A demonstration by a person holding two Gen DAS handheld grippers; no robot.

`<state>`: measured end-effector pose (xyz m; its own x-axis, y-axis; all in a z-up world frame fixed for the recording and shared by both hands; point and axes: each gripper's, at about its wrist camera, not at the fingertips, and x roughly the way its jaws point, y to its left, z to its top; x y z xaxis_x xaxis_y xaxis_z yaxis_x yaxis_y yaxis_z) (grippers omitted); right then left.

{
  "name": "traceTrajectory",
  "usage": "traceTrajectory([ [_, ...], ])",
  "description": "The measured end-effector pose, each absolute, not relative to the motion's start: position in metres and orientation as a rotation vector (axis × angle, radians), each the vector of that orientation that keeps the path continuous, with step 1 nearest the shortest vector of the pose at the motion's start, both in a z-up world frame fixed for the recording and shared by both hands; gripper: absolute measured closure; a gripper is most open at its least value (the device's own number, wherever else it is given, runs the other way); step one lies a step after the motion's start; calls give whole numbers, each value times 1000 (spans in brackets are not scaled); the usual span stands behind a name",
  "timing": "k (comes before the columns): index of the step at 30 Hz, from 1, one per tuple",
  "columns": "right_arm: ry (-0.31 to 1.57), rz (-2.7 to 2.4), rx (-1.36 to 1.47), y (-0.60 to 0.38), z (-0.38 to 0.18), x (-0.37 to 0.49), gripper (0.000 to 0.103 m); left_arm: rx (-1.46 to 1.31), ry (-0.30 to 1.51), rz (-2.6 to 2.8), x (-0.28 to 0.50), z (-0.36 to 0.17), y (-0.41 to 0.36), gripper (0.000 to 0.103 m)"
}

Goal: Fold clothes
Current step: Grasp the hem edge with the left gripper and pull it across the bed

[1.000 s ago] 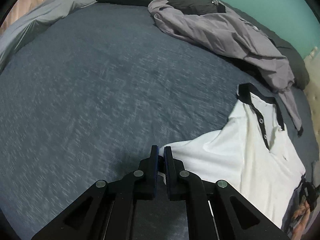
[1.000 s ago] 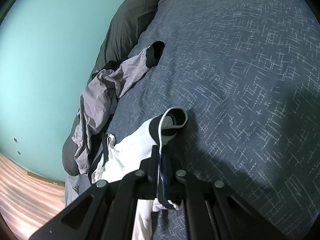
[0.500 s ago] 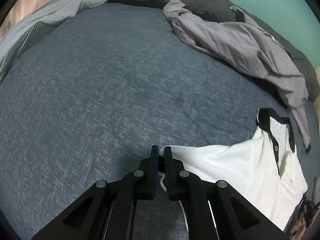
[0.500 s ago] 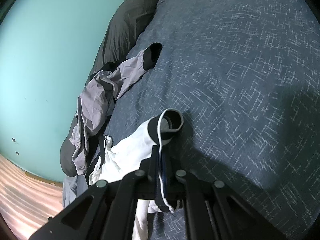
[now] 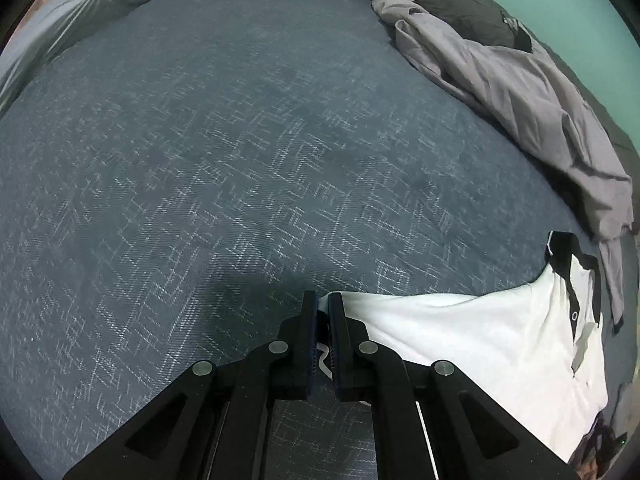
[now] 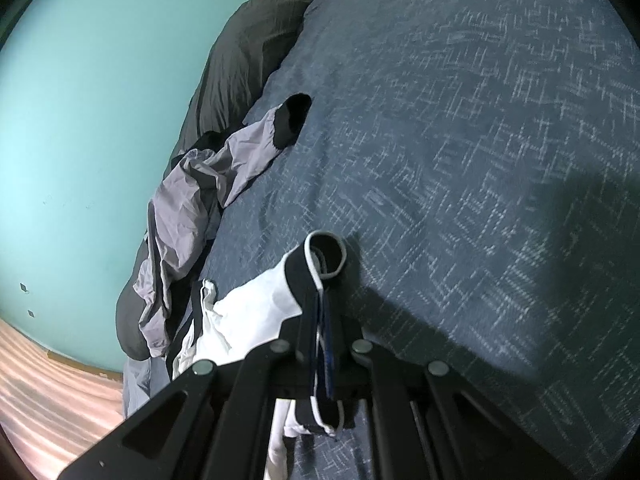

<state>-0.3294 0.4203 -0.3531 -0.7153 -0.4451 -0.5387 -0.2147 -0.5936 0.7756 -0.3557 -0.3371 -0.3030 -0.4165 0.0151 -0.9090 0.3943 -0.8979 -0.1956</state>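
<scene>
Left tongs (image 5: 323,300) pinched shut on white polo shirt (image 5: 480,336) edge; right tongs (image 6: 320,300) clamped on black sleeve cuff (image 6: 326,254). Shirt stretched low over bed (image 5: 240,160). Risk: thin fabric slipping out, uneven spread. Grey jacket (image 5: 520,92) beyond could snag.

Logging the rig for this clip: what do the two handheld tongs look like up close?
Both the left tongs and right tongs are matte black, with angular linkage arms carrying round silver pivot pins and triangular cut-outs. Their flat fingers have blue inner pads. No cables, markings or sleeves are visible.
</scene>
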Motion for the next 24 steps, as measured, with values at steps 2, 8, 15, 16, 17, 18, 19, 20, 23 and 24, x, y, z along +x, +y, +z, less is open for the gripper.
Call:
traceTrajectory([
  [2,-1347,-2444,1115,422,-354,-329,101,1574,557,-2390,-355,-307,-332,97],
  [8,-1389,-2441,1146,427,-355,-332,96,1584,501,-2419,-351,-304,-317,95],
  [15,-1405,-2412,1138,434,-352,-340,58,1478,537,-2453,-339,-274,-321,82],
  [16,-1388,-2403,1129,433,-350,-344,58,1461,529,-2460,-340,-270,-320,79],
  [17,-1362,-2403,1124,431,-348,-347,58,1451,519,-2470,-341,-266,-316,76],
  [18,-1321,-2418,1126,429,-345,-350,58,1448,511,-2476,-342,-263,-313,75],
  [19,-1280,-2432,1128,426,-343,-353,58,1450,503,-2480,-343,-261,-310,74],
  [20,-1259,-2440,1130,425,-341,-355,58,1454,499,-2484,-343,-259,-307,73],
  [23,-1289,-2443,1136,429,-344,-354,56,1469,514,-2498,-354,-258,-301,72],
  [24,-1318,-2437,1135,433,-346,-354,56,1475,524,-2504,-356,-259,-298,72],
])
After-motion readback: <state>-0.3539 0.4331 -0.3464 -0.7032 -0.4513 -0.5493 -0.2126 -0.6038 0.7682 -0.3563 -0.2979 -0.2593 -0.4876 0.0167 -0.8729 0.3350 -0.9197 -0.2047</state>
